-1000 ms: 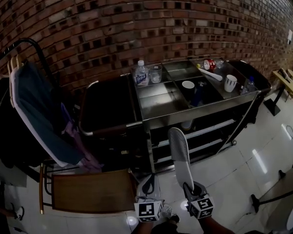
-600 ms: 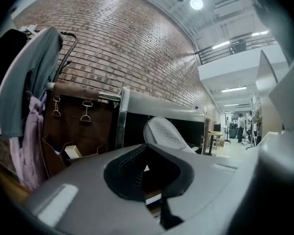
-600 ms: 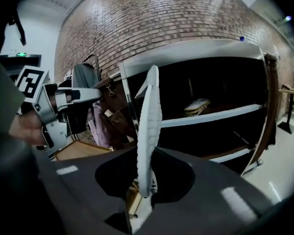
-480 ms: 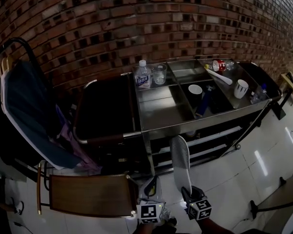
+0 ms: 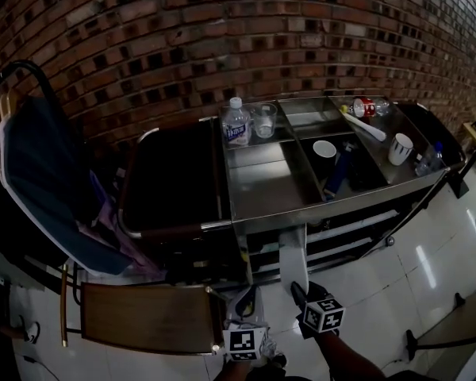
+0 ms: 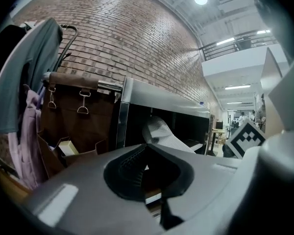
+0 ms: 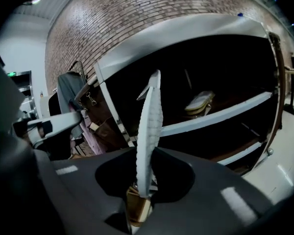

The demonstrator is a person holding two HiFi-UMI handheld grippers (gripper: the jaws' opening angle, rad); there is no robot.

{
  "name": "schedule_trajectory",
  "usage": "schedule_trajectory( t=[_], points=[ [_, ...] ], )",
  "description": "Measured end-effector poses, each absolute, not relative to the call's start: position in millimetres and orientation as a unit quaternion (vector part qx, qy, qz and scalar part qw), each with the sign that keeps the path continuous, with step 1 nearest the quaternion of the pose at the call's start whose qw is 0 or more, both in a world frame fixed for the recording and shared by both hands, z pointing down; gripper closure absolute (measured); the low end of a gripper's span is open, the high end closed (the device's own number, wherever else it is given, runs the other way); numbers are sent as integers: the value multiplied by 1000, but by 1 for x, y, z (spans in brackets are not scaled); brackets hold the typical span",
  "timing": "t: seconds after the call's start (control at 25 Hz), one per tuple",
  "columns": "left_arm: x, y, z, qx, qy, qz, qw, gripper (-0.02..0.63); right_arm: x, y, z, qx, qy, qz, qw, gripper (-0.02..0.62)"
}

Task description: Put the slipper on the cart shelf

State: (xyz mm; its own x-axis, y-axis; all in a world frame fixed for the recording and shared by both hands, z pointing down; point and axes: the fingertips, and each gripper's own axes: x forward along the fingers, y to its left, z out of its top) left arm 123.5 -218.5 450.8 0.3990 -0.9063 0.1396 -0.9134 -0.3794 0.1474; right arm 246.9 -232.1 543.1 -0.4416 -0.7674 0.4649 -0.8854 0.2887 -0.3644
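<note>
A white slipper (image 5: 293, 259) stands out in front of my right gripper (image 5: 301, 294), which is shut on its heel end. In the right gripper view the slipper (image 7: 150, 131) shows edge-on, rising from between the jaws towards the steel cart (image 7: 186, 31). Its toe reaches the front of the cart's open shelves (image 5: 333, 217). A second slipper (image 7: 199, 103) lies on the upper shelf (image 7: 225, 114). My left gripper (image 5: 243, 302) hangs low beside the right one, jaws together with nothing in them; its view shows the held slipper (image 6: 165, 135) off to the right.
The cart top (image 5: 263, 182) carries a water bottle (image 5: 236, 123), a glass (image 5: 263, 121), cups (image 5: 400, 148) and a can (image 5: 363, 106). A brown fabric bin (image 5: 147, 317) stands at the left, under a rack of hanging clothes (image 5: 44, 181). A brick wall (image 5: 222, 30) runs behind.
My right gripper has carried the slipper forward and lower, so its toe now meets the cart's shelf front. The left gripper has stayed about where it was.
</note>
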Motion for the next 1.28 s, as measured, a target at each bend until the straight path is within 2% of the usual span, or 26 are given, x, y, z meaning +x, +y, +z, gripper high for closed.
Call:
schedule_trajectory(
  t=[0.12, 0.52, 0.8, 0.96, 1.16, 1.28],
  points=[
    [123, -230, 450, 829, -550, 24, 98, 589, 243, -265, 542, 501, -792, 338, 88, 525],
    [120, -256, 455, 821, -561, 41, 97, 589, 218, -340, 558, 443, -775, 432, 130, 523],
    [121, -272, 452, 817, -566, 34, 101, 589, 217, -371, 561, 464, -751, 458, 106, 523],
    [120, -283, 447, 810, -575, 23, 112, 589, 218, -384, 562, 512, -745, 408, 125, 513],
    [121, -286, 445, 813, -571, 20, 111, 589, 222, -390, 562, 558, -750, 301, 191, 409],
    [117, -285, 447, 809, -576, 18, 115, 589, 221, -396, 555, 572, -751, 251, 214, 387]
  ],
)
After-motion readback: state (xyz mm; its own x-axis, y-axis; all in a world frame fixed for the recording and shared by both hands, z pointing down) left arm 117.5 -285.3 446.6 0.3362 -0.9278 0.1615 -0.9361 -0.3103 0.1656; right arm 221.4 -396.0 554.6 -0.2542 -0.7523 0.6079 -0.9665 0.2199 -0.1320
